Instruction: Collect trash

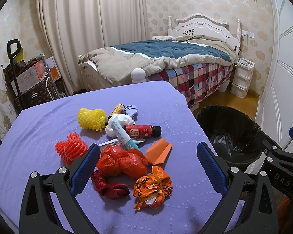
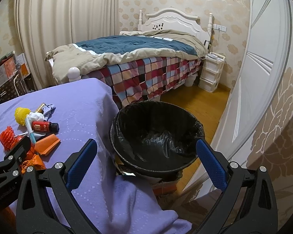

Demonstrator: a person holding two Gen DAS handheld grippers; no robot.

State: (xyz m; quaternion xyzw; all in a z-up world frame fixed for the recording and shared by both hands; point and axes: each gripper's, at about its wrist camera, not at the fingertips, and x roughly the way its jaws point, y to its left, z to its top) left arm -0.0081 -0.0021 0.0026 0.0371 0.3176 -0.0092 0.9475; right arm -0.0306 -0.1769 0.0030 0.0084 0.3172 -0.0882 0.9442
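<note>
Trash (image 1: 125, 146) lies in a loose heap on the purple-covered tabletop (image 1: 39, 124): a yellow foam net (image 1: 91, 118), an orange-red foam net (image 1: 71, 149), a red bottle with a black cap (image 1: 142, 131), a white crumpled bag (image 1: 119, 123), a tube (image 1: 123, 137), a folded orange paper (image 1: 159, 153), a red plastic bag (image 1: 121, 160), a dark red cloth (image 1: 109, 186) and an orange printed wrapper (image 1: 152, 187). The left tongs (image 1: 148, 165) hang just above the near end of the heap, jaws wide apart and holding nothing, with the red bag and wrapper between them. Beside the tabletop's right edge stands a bin with a black liner (image 2: 156, 134). The right tongs (image 2: 146, 159) hover over the bin's near rim, also spread apart and empty. Behind is a bed (image 2: 130, 58) with a checked sheet.
</note>
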